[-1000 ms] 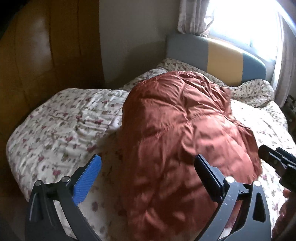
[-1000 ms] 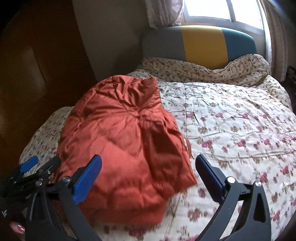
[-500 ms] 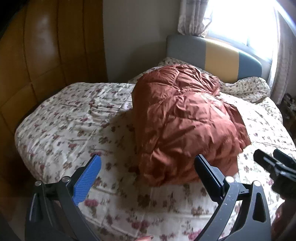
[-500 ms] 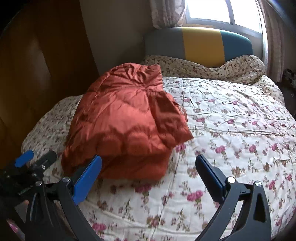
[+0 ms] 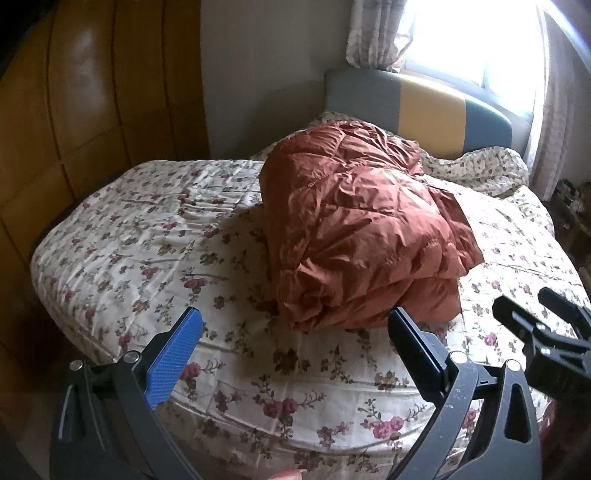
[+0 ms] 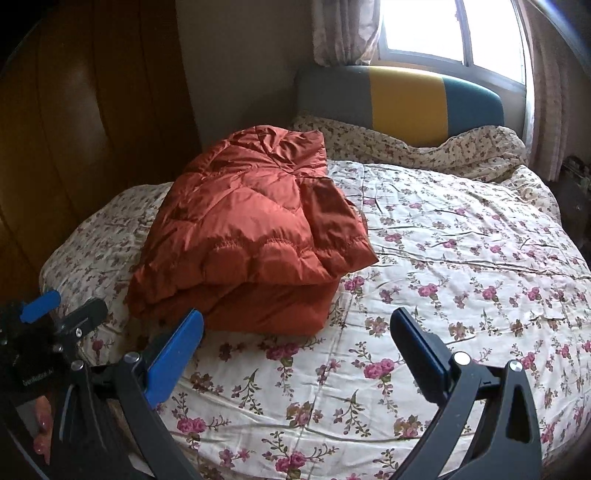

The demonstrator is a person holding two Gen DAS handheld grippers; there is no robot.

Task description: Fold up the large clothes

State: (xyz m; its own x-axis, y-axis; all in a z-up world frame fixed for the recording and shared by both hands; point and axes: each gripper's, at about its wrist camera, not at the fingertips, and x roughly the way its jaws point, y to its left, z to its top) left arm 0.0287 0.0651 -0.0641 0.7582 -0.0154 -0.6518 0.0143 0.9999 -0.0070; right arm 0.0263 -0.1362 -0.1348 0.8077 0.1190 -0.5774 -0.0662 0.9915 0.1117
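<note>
A rust-orange puffer jacket (image 5: 362, 229) lies folded into a thick bundle on the flowered bedspread (image 5: 155, 236). The right wrist view shows the same jacket (image 6: 243, 236) left of centre on the bedspread (image 6: 443, 266). My left gripper (image 5: 291, 328) hovers open above the near edge of the bed, short of the bundle, holding nothing. Just as wide open and empty, my right gripper (image 6: 295, 328) hangs in front of the bundle's right corner. The right gripper's tips (image 5: 535, 317) show at the left view's right edge. The left gripper (image 6: 55, 314) appears at the right view's lower left.
A grey, yellow and teal headboard (image 6: 402, 99) stands under a bright window with curtains (image 6: 347, 33). A rumpled flowered quilt (image 6: 424, 147) lies along the headboard. Brown padded wall panels (image 5: 74, 110) rise left of the bed. Dark clutter (image 6: 572, 184) sits at the far right.
Both grippers have pulled back from the jacket toward the foot of the bed, so the bundle now looks smaller and farther away. The jacket lies folded and untouched.
</note>
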